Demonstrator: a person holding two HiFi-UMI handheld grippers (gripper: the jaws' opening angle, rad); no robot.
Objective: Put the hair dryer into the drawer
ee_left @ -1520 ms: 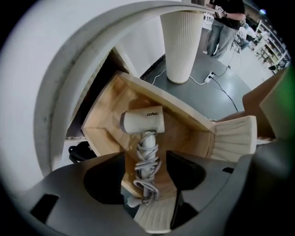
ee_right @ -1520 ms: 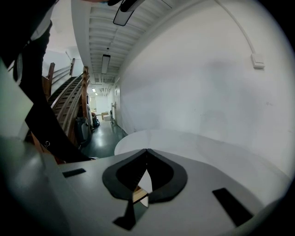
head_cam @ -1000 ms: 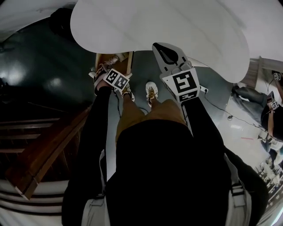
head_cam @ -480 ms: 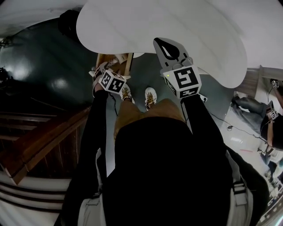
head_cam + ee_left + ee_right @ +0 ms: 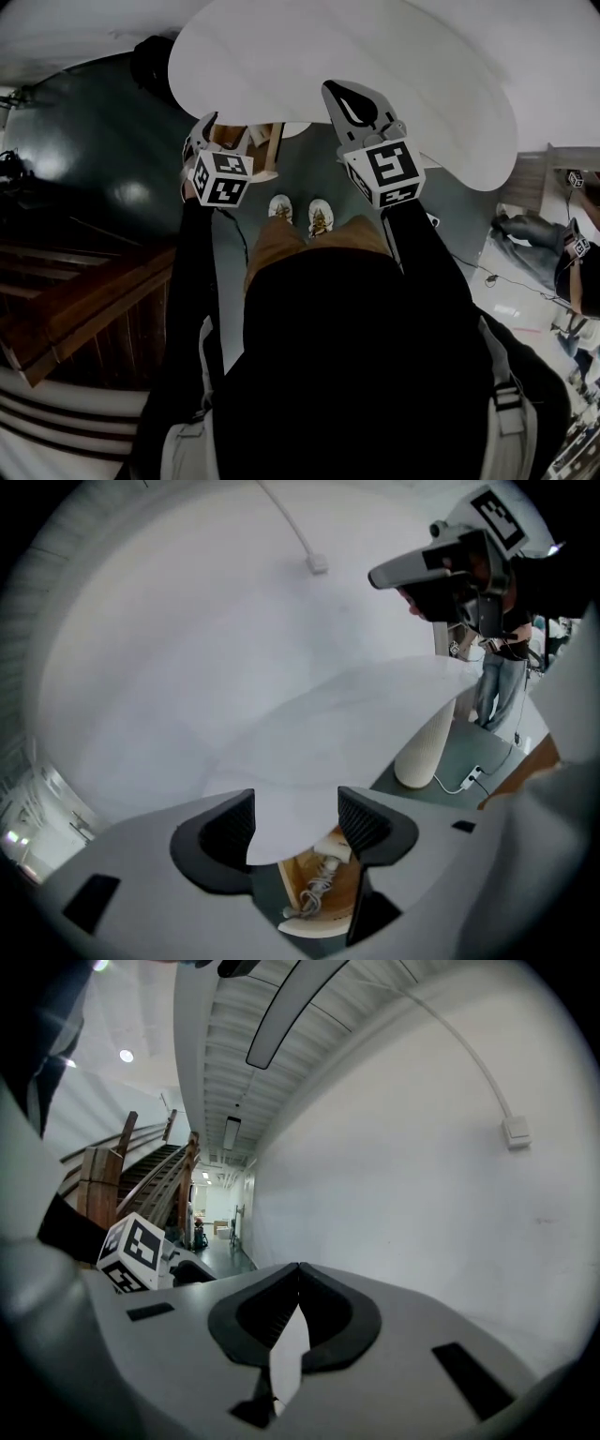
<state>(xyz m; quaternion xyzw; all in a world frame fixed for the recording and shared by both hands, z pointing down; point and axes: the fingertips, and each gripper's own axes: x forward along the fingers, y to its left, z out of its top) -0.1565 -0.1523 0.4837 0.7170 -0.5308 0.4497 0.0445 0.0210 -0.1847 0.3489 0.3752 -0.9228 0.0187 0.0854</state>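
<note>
Seen through the left gripper view, an open wooden drawer (image 5: 302, 892) sits under the white round table (image 5: 347, 733). Inside lies the white hair dryer (image 5: 333, 847) with its coiled cord (image 5: 317, 888); the table edge hides part of it. My left gripper (image 5: 295, 822) hovers open above the drawer, at the table's rim, holding nothing. From the head view the left gripper (image 5: 221, 137) is over the drawer (image 5: 265, 141). My right gripper (image 5: 353, 97) is shut and empty, raised over the table's near edge; in its own view the right gripper (image 5: 298, 1271) points at a white wall.
The table's cone-shaped leg (image 5: 429, 752) stands right of the drawer, with a power strip (image 5: 473, 775) and cable on the dark floor. A wooden stair rail (image 5: 84, 309) runs at the left. Another person (image 5: 572, 258) stands at the far right.
My left gripper has risen from low beside the drawer up to the table's edge. The right gripper has stayed almost still, shut.
</note>
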